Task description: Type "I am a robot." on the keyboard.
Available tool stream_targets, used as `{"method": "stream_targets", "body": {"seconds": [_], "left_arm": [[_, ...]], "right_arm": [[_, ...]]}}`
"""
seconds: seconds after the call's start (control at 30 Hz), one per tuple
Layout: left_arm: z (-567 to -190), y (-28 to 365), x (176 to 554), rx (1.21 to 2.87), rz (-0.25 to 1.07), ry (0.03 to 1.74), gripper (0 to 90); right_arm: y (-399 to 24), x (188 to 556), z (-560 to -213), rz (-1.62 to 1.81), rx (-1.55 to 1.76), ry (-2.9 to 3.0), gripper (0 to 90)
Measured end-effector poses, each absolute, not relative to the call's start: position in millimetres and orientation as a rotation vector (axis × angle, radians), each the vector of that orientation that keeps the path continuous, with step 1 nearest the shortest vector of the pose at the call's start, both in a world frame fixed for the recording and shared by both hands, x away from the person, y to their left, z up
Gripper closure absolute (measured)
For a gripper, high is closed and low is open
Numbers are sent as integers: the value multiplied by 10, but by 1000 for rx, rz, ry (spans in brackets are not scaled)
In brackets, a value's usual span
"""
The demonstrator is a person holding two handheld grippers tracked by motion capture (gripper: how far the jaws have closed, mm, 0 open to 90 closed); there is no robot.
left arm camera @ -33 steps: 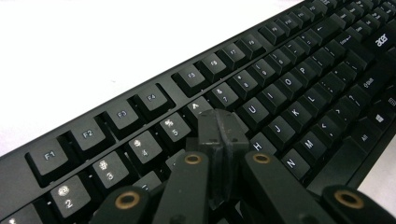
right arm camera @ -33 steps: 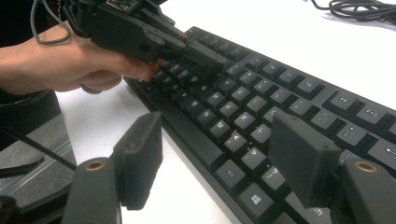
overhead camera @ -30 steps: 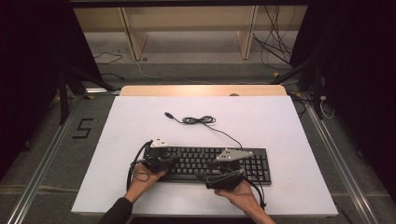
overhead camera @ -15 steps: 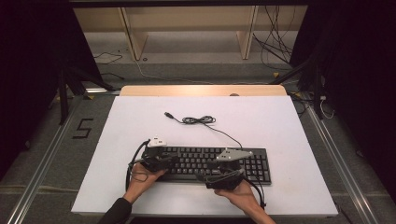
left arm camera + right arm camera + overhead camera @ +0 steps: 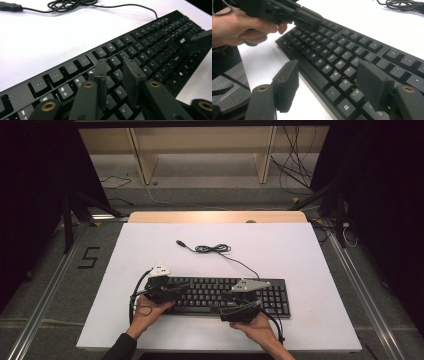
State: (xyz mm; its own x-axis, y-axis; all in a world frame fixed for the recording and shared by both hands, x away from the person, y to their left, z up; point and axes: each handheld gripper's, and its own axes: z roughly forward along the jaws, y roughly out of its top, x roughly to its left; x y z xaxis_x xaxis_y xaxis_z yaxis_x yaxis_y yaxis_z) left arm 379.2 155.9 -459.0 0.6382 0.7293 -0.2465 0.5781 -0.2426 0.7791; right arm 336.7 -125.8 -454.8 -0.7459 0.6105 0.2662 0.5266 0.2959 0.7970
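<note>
1. White table (image 5: 300, 245) under me, bare wood strip (image 5: 215, 217) along its far edge.
2. Black keyboard (image 5: 265, 292) lies flat on the table, near the front edge, long side parallel to that edge.
3. Its cable (image 5: 240, 262) runs from the keyboard's back edge across the white top toward the far left, bunched in a loose coil (image 5: 212, 249) mid-table.
4. Cable ends in a plug (image 5: 181, 243) lying on the table, just left of the coil.
5. Grey floor (image 5: 85, 240) around the table.
</note>
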Motion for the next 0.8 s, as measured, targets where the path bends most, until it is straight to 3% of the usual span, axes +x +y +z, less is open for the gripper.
{"method": "stream_targets", "body": {"seconds": [0.43, 0.8], "left_arm": [[-4541, 1661, 3703, 1882, 176, 1039, 490], [-4526, 1810, 3587, 1826, 187, 1040, 410]], "right_arm": [[-1243, 3384, -4561, 1455, 1084, 2459, 360], [-1224, 3417, -4576, 1431, 1098, 2467, 424]]}}
